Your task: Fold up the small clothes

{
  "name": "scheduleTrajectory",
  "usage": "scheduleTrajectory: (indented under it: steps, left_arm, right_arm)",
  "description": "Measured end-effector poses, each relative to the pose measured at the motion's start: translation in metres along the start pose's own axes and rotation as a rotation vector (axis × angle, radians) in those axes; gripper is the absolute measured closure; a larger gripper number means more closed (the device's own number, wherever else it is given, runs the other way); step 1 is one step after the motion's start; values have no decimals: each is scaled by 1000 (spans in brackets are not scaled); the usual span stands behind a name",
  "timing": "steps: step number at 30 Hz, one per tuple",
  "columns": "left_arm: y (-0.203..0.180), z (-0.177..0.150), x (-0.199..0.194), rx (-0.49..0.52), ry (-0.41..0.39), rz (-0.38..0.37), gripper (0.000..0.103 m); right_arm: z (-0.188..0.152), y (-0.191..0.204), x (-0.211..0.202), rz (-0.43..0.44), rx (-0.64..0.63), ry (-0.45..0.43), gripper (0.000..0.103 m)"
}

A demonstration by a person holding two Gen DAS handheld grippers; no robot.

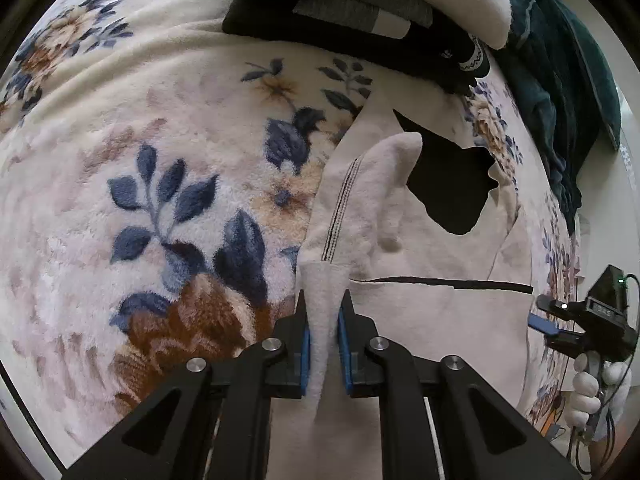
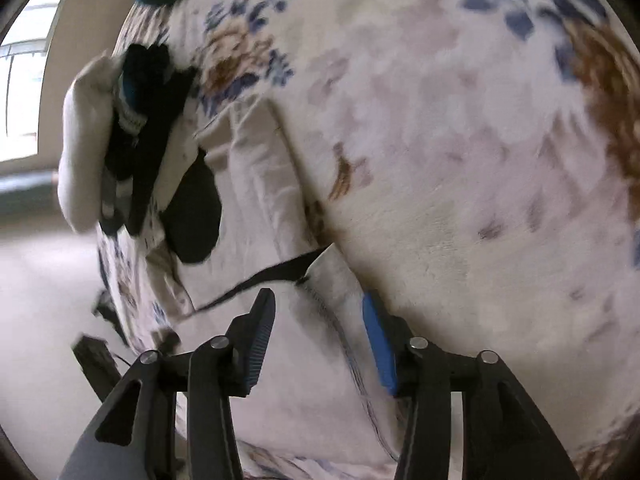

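Note:
A cream garment [image 1: 420,248] with black patches and a black seam line lies on a floral blanket [image 1: 140,140]. My left gripper [image 1: 323,300] is shut on a pinched fold of the cream cloth at its near left edge. My right gripper [image 1: 544,320] shows at the garment's right edge in the left wrist view. In the right wrist view the right gripper [image 2: 320,312] is open, its fingers straddling the cream garment [image 2: 280,340] without clamping it.
A stack of folded clothes [image 1: 360,12], black, grey-striped and white, lies at the far edge of the blanket. A dark teal garment [image 1: 560,80] is heaped at the far right. The stack [image 2: 120,140] sits near the bed edge in the right wrist view, with floor beyond.

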State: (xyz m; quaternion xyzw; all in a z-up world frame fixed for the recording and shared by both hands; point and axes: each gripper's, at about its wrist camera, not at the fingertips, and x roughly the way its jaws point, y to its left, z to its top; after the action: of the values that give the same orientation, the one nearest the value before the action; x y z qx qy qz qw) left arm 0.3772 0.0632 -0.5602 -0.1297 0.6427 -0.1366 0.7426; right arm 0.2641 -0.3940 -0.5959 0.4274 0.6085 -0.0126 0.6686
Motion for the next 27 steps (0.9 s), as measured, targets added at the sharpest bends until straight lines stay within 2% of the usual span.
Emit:
scheduleTrajectory:
  steps: [1, 2, 3, 4, 10, 12, 14, 16, 17, 18, 19, 21, 24, 27]
  left_arm:
    - [0, 1, 0, 0, 3, -2, 94]
    - [0, 1, 0, -4, 3, -7, 94]
    - [1, 1, -1, -9, 3, -10, 94]
    - [2, 2, -1, -13, 4, -17, 94]
    - [10, 6, 6, -32, 13, -17, 94]
    - [10, 9, 9, -31, 38, -23, 93]
    - [8, 14, 7, -33, 63, -29, 92]
    - [8, 23, -1, -47, 68, -39, 82]
    - [7, 27, -7, -53, 57, -44, 70]
    - [6, 35, -13, -57, 38, -61, 54]
    - [4, 43, -17, -59, 20, -74, 47]
    - [-1, 64, -19, -50, -10, -79, 44]
    - [-14, 101, -1, -1, -16, -33, 44]
    - [-29, 131, 37, 68, 46, 15, 44]
  right_arm:
    - [1, -3, 7, 14, 19, 23, 56]
    - [1, -4, 10, 11, 26, 25, 63]
    - [0, -4, 10, -5, 26, 8, 92]
    - [-2, -2, 8, -27, 10, -13, 99]
    - [-8, 5, -17, -87, -9, -130, 101]
    - [-7, 4, -17, -103, -7, -133, 101]
    - [-3, 5, -8, -112, -22, -82, 101]
    - [2, 12, -3, -149, -64, -42, 99]
    - [6, 18, -3, -163, -92, -31, 97]
    - [9, 23, -5, -161, -114, -32, 89]
    - [15, 32, -11, -156, -146, -56, 71]
    - [27, 45, -16, -148, -180, -87, 46]
    - [61, 62, -12, -133, -183, -107, 45]
    - [101, 78, 7, -140, -184, -111, 45]
